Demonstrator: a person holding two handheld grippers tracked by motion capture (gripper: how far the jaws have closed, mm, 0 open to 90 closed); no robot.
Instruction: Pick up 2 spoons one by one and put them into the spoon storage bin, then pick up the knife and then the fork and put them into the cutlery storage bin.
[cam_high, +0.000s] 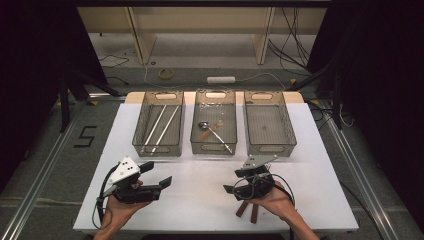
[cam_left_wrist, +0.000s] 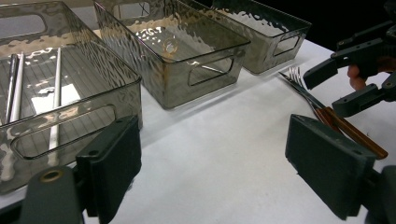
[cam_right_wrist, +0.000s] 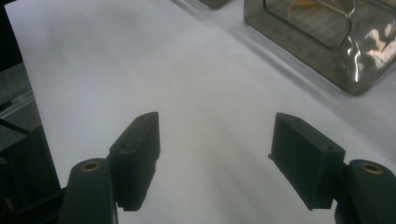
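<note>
Forks (cam_left_wrist: 327, 112) on table beneath right gripper (cam_high: 239, 182), jaws apart, nothing between.

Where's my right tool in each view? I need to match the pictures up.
High view: the right tool is lower right of centre, jaws open, pointing left, just above the brown-handled forks.
Left gripper view: at the right edge, jaws open over the forks.
Right gripper view: its jaws rise from the bottom, apart.
Shared landmark: the white table.

three bins (cam_high: 158, 131) on white table (cam_high: 200, 185).
</note>
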